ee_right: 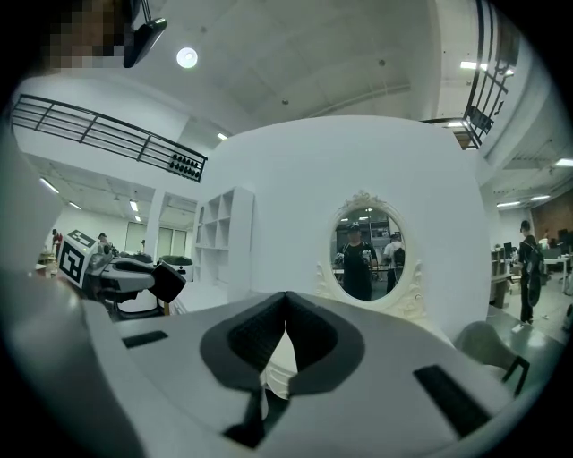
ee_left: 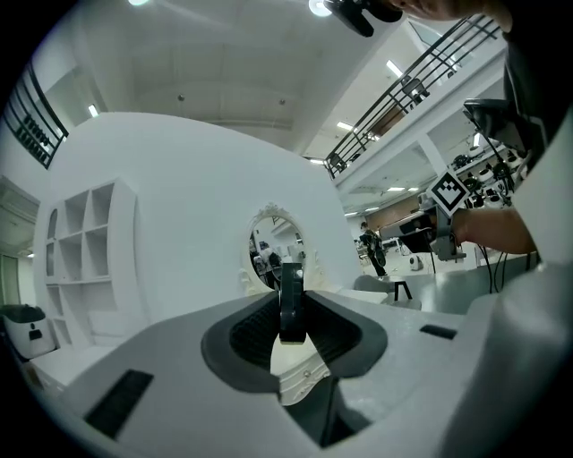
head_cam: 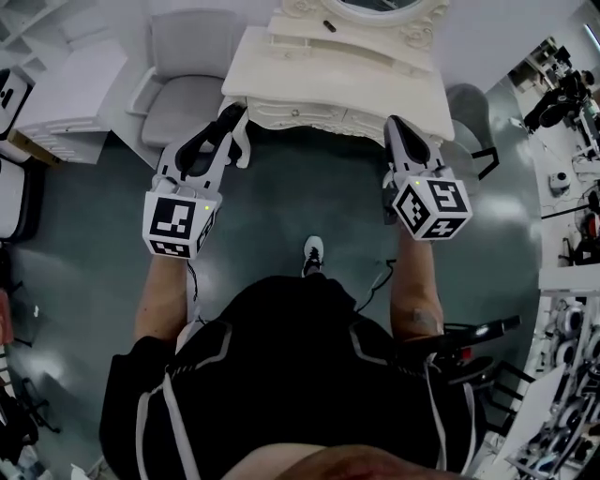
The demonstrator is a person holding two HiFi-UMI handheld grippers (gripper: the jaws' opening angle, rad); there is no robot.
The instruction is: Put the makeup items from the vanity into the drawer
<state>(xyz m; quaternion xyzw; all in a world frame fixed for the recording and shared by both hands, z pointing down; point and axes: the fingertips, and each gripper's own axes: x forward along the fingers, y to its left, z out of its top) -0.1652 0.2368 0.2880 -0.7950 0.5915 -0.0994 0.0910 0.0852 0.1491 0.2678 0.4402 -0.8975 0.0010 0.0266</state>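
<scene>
The white vanity [head_cam: 337, 84] stands ahead of me with its oval mirror [ee_right: 367, 250]. A small dark makeup item [head_cam: 330, 25] lies on its upper shelf. My left gripper [head_cam: 236, 120] hovers off the vanity's front left corner. It is shut on a slim dark makeup item [ee_left: 290, 300], held upright and edge-on between the pads. My right gripper [head_cam: 392, 127] hangs off the front right corner, jaws together with nothing between them [ee_right: 286, 309]. The drawer fronts [head_cam: 309, 114] below the top look closed.
A grey armchair [head_cam: 183, 103] sits left of the vanity and a second grey chair [head_cam: 469, 103] to its right. White shelving [ee_right: 224, 241] stands at the far left. Workbenches with equipment [head_cam: 567, 187] line the right side. My foot [head_cam: 314, 253] is on the dark floor.
</scene>
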